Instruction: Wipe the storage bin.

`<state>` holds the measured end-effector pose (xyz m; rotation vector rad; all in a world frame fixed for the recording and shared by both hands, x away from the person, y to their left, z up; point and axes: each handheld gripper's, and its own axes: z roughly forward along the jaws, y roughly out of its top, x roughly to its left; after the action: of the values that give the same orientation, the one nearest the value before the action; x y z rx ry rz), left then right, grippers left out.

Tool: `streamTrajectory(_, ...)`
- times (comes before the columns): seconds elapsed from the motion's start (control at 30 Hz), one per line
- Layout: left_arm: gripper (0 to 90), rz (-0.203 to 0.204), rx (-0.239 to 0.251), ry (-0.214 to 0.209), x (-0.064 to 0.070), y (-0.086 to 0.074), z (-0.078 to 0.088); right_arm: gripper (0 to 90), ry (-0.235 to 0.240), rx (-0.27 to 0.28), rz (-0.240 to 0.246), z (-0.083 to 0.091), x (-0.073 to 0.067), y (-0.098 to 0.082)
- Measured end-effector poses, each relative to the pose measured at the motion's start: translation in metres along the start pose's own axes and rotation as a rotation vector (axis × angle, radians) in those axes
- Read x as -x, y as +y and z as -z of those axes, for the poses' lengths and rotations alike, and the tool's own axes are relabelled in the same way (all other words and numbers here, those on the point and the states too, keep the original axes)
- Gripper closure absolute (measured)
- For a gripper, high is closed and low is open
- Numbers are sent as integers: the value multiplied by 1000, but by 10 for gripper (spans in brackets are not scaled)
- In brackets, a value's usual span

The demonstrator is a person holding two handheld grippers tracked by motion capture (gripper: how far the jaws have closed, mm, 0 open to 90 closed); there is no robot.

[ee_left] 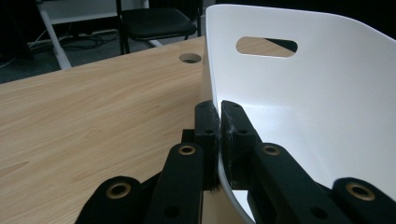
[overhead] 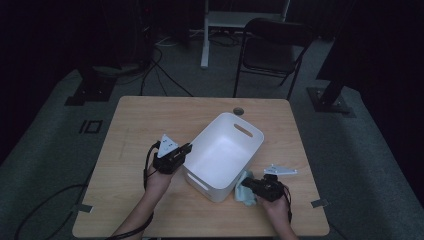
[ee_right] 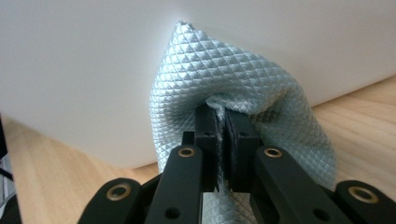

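A white plastic bin (overhead: 223,156) with slot handles sits near the middle of the wooden table (overhead: 135,125). My left gripper (overhead: 187,149) is shut on the bin's left rim; in the left gripper view the thin white wall (ee_left: 219,140) is pinched between the jaws of the left gripper (ee_left: 219,112). My right gripper (overhead: 248,184) is shut on a pale blue-green quilted cloth (overhead: 243,192) beside the bin's right outer wall. In the right gripper view the cloth (ee_right: 252,88) bunches around the right gripper (ee_right: 222,114) and rests against the white wall (ee_right: 93,70).
A round cable hole (overhead: 238,111) lies in the table's far edge behind the bin. A black folding chair (overhead: 272,50) and a white desk leg (overhead: 205,35) stand beyond the table. Cables trail off the table's front left.
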<state>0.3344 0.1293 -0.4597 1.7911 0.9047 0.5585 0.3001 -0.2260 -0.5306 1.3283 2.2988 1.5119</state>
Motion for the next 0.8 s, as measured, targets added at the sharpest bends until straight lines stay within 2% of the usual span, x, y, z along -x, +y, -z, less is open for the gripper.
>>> streamTrajectory(0.8,864,-3,0,2,0,0,0,850,-150,63,-80,2,53,31)
